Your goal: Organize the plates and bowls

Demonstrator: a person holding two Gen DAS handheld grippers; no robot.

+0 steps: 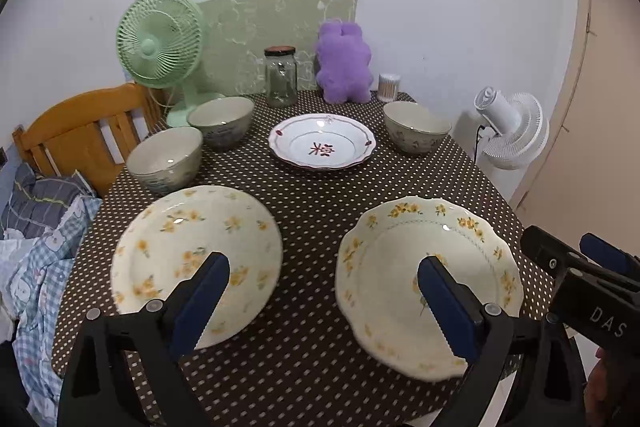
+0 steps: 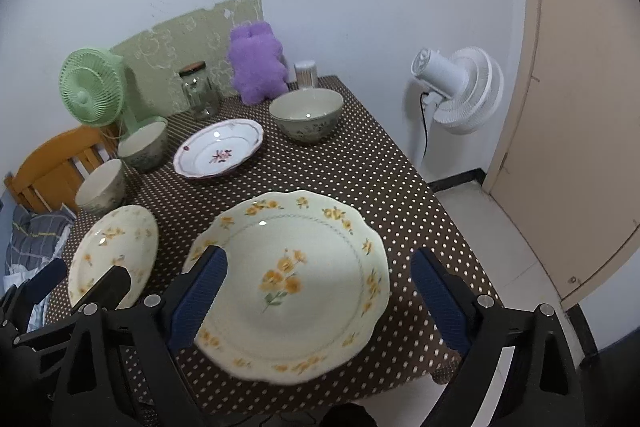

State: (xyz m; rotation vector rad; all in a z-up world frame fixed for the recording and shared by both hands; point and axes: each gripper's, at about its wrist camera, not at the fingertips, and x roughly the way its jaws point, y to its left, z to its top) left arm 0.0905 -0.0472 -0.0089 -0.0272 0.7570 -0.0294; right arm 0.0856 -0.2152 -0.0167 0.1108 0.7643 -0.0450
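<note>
Two cream plates with yellow flowers lie at the near edge of the dotted table: a round plate point(image 1: 196, 263) point(image 2: 114, 255) on the left and a scalloped plate point(image 1: 428, 283) point(image 2: 288, 283) on the right. A white plate with a red motif point(image 1: 322, 141) point(image 2: 218, 153) lies at mid-table. Two bowls point(image 1: 166, 159) point(image 1: 220, 121) stand at the left, one bowl point(image 1: 416, 127) point(image 2: 306, 113) at the right. My left gripper point(image 1: 324, 271) is open above the gap between the two near plates. My right gripper point(image 2: 320, 267) is open and empty over the scalloped plate.
At the back stand a green fan point(image 1: 160, 43), a glass jar point(image 1: 281, 77), a purple plush toy point(image 1: 344, 63) and a swab holder point(image 1: 389, 85). A wooden chair point(image 1: 80, 135) and bedding point(image 1: 44, 235) lie left. A white fan point(image 2: 460, 89) and door point(image 2: 580, 107) stand right.
</note>
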